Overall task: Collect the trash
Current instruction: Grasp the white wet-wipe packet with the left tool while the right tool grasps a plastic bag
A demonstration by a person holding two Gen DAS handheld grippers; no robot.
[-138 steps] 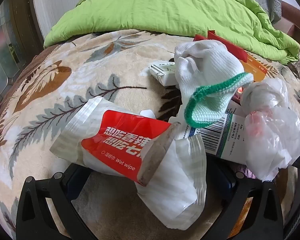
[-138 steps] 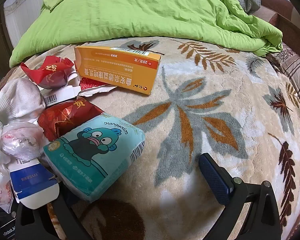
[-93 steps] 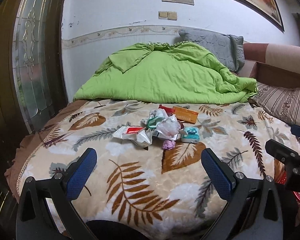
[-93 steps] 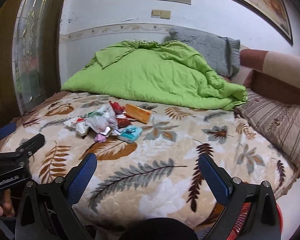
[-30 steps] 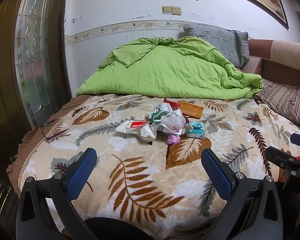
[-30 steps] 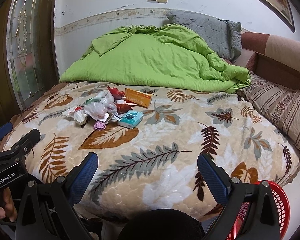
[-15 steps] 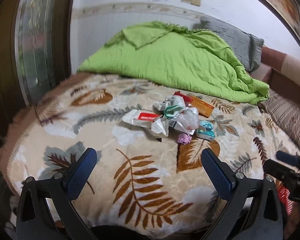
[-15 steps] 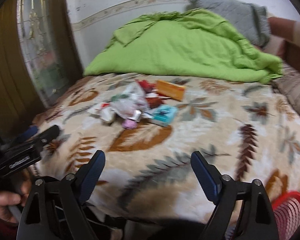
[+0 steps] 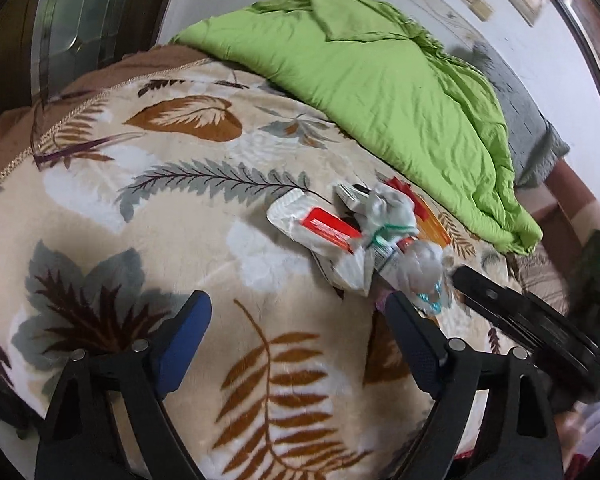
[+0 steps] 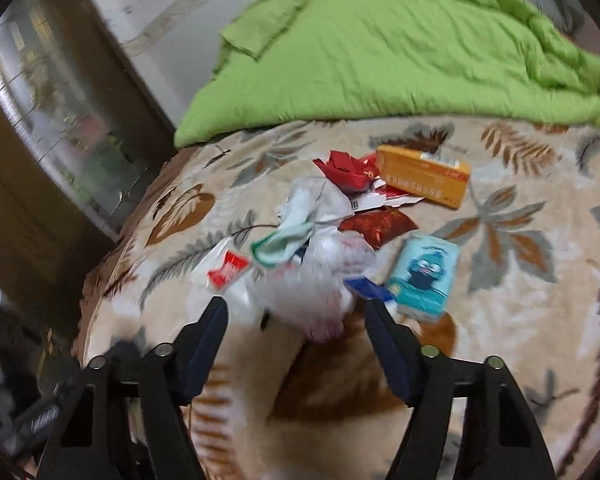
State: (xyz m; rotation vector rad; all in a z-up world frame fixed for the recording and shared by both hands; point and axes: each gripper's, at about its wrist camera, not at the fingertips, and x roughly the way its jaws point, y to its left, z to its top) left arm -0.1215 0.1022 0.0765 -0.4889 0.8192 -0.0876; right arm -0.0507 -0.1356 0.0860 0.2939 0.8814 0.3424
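Note:
A heap of trash lies on the leaf-patterned blanket: a white and red wet-wipe packet, a white glove with a green cuff, a crumpled clear plastic bag, an orange box, a teal tissue pack, red wrappers. My left gripper hovers short of the packet, jaws closing, nothing between them. My right gripper is just before the plastic bag, jaws closing, the bag's near edge between the fingertips but not pressed. The right tool shows at the right of the left wrist view.
A green quilt is bunched at the far side of the bed, with a grey pillow behind it. A glass-panelled wooden door stands left of the bed. The blanket's edge drops off at the left.
Both grippers have moved in close over the bed toward the trash heap and tilted down. Their jaws have narrowed. The left view has rolled.

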